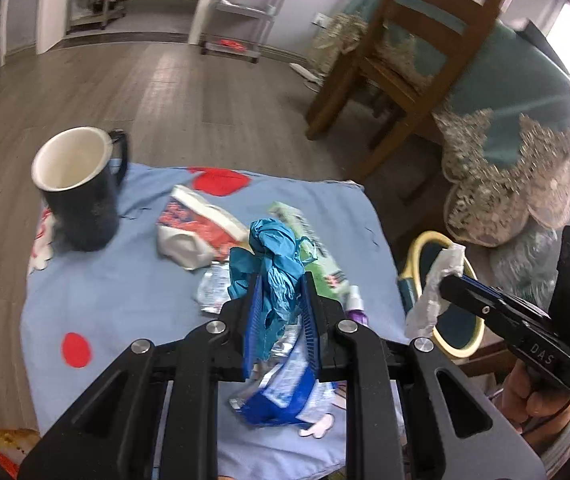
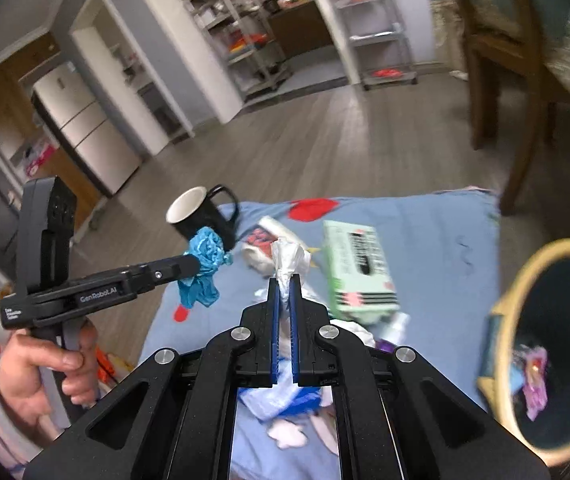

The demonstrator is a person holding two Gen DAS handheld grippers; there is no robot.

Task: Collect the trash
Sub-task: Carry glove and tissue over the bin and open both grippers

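Note:
My left gripper [image 1: 281, 280] is shut on a crumpled blue plastic bag [image 1: 273, 252] and holds it above the blue cloth [image 1: 117, 292]; the bag also shows in the right wrist view [image 2: 205, 264]. My right gripper [image 2: 284, 280] is shut on a crumpled white tissue [image 2: 289, 260], also seen in the left wrist view [image 1: 441, 284], held by the rim of the yellow-rimmed bin [image 2: 525, 292]. On the cloth lie a green box [image 2: 359, 268], a red-and-white wrapper [image 1: 201, 224], a blue packet [image 1: 281, 396] and a small spray bottle [image 2: 395, 330].
A black mug [image 1: 81, 188] stands at the cloth's far left. The bin [image 1: 417, 256] sits just right of the cloth with pink trash [image 2: 535, 376] inside. A wooden chair [image 1: 413, 56] and a table with a teal lace cloth [image 1: 525, 92] stand beyond on the right.

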